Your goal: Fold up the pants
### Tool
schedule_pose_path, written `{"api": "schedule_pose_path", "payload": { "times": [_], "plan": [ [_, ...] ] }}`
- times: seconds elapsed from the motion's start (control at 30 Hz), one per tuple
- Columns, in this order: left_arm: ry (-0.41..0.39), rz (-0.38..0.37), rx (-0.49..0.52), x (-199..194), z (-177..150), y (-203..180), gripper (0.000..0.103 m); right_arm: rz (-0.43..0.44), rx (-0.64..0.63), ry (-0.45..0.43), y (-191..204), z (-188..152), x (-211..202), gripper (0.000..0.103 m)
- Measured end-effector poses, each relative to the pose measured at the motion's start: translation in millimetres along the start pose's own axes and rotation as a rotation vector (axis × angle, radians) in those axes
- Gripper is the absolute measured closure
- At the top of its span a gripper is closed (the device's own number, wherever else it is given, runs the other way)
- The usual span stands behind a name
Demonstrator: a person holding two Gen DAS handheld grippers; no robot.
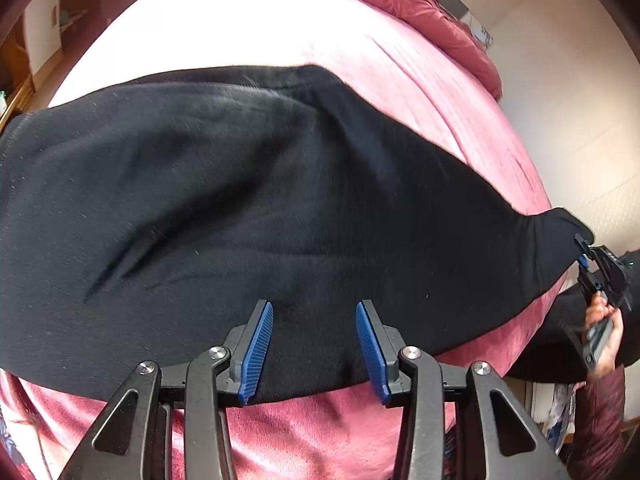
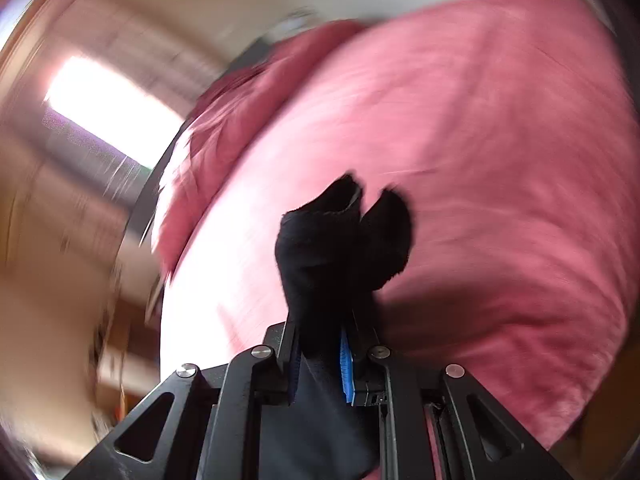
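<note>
Black pants (image 1: pixel 240 200) lie spread across a pink bed cover (image 1: pixel 440 92) in the left wrist view. My left gripper (image 1: pixel 314 308) hovers at their near edge, its blue pads (image 1: pixel 258 352) wide apart and open, with cloth beneath but not pinched. At the far right, my right gripper (image 1: pixel 585 254) is held by a hand (image 1: pixel 604 320) and lifts the narrow end of the pants. The blurred right wrist view shows the right gripper (image 2: pixel 324 332) shut on a bunch of the black pants (image 2: pixel 340 240) that sticks up past its fingertips and hides them.
A crumpled pink duvet (image 1: pixel 420 12) is heaped at the far side of the bed. A pale wall (image 1: pixel 560 100) stands to the right and wooden furniture (image 1: pixel 24 80) to the left. A maroon sleeve (image 1: pixel 600 420) is at the lower right. A bright window (image 2: pixel 108 108) shows in the right wrist view.
</note>
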State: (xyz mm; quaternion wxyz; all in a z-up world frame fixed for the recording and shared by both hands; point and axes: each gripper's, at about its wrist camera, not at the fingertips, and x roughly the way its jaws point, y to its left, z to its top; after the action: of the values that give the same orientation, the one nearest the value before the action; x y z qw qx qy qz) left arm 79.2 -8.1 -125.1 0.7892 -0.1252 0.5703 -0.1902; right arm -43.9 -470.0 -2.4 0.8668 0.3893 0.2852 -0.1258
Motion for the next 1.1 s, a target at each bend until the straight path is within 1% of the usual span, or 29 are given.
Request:
{"api": "schedule_pose_path", "payload": {
  "times": [0.1,0.17,0.23,0.33,0.43,0.53,0.7,0.77,0.83,0.87,0.93,1.0,1.03,1.07,1.1],
  "plan": [
    [-0.018,-0.045,0.005,-7,5,1,0.06,0.024,-0.169,0.07,56,-24,10,0.087],
    [-0.02,-0.082,-0.013,-10,9,3,0.06,0.04,-0.248,0.118,85,-45,21,0.087],
    [-0.027,-0.111,-0.024,-14,13,3,0.06,0.06,-0.315,0.167,108,-68,33,0.087],
    [-0.029,-0.152,-0.033,-16,16,4,0.06,0.057,-0.414,0.247,136,-104,54,0.087],
    [-0.025,-0.183,-0.04,-14,22,3,0.06,0.068,-0.48,0.331,154,-141,74,0.088],
    [-0.019,-0.215,-0.051,-13,24,4,0.06,0.05,-0.556,0.406,165,-177,92,0.088],
    [-0.008,-0.244,-0.072,-12,21,2,0.06,0.014,-0.654,0.479,168,-224,104,0.088],
    [-0.003,-0.263,-0.082,-9,24,-1,0.06,-0.011,-0.7,0.487,166,-240,104,0.087],
    [0.004,-0.286,-0.087,-6,27,-4,0.06,-0.018,-0.736,0.498,166,-250,106,0.087],
    [0.01,-0.301,-0.092,-5,29,-6,0.06,-0.021,-0.76,0.5,168,-253,107,0.083],
    [0.027,-0.331,-0.102,0,34,-11,0.06,-0.021,-0.785,0.51,166,-262,104,0.081],
    [0.039,-0.343,-0.101,5,40,-20,0.059,0.024,-0.777,0.536,171,-259,106,0.073],
    [0.045,-0.347,-0.097,7,42,-23,0.059,0.058,-0.758,0.551,170,-257,102,0.064],
    [0.05,-0.353,-0.097,9,44,-26,0.058,0.097,-0.729,0.568,165,-253,96,0.053],
    [0.058,-0.361,-0.101,11,45,-28,0.058,0.126,-0.707,0.573,163,-250,91,0.049]
  ]
}}
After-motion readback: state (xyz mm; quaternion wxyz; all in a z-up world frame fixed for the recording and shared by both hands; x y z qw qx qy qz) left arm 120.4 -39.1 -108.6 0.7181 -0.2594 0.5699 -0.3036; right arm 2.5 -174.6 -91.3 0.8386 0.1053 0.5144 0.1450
